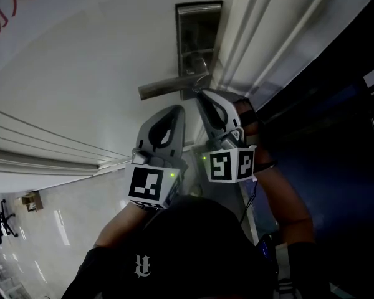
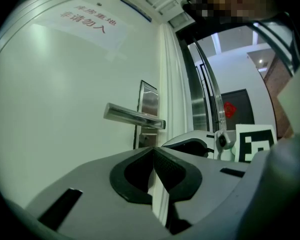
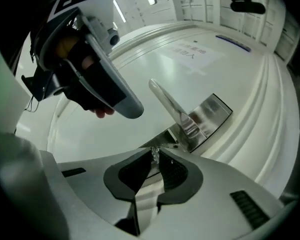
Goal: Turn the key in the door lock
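Right gripper view alone shows the key [image 3: 154,153] — pinched between jaws.

left claw [image 1: 173,109]: grey shell, black pads | right claw [image 1: 202,96]: same, marker cube [image 1: 229,164], green LED | shirt [image 1: 174,257]: black, white emblem

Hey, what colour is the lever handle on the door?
Silver, bare shiny metal. The lever handle shows best in the left gripper view.
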Action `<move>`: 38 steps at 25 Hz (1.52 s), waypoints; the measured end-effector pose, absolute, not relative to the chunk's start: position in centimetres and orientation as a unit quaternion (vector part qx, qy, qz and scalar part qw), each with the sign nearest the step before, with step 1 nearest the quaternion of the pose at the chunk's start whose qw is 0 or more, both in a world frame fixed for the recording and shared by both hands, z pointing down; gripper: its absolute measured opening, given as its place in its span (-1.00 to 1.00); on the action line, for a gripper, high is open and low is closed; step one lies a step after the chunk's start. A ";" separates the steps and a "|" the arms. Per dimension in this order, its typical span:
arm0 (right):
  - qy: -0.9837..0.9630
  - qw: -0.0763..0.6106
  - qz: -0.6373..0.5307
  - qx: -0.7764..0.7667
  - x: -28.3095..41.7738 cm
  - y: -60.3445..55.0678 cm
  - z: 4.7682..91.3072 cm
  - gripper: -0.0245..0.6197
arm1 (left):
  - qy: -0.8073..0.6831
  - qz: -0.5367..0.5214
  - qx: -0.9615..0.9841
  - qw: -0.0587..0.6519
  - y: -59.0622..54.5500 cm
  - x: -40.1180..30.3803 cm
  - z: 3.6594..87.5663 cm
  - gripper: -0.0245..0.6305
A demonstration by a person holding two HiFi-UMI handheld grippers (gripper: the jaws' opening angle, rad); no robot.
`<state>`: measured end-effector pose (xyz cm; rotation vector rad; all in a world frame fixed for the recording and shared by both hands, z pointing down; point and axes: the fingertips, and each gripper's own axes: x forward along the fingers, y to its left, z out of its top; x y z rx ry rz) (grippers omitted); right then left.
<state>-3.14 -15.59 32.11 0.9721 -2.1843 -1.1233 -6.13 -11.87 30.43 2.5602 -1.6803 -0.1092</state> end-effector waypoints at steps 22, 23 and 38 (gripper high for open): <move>-0.725 0.317 -0.508 0.341 -4.1 -16.9 33.8 -0.72 | -0.546 -0.034 0.836 0.048 -12.5 -6.6 31.2 -0.90; -0.720 0.318 -0.511 0.346 -4.1 -17.1 33.8 -0.72 | -0.546 -0.035 0.836 0.047 -12.6 -6.7 31.2 -0.90; -0.704 0.298 -0.507 0.398 -4.2 -18.1 32.8 -0.85 | -0.544 -0.037 0.837 0.051 -13.1 -6.9 31.4 -0.90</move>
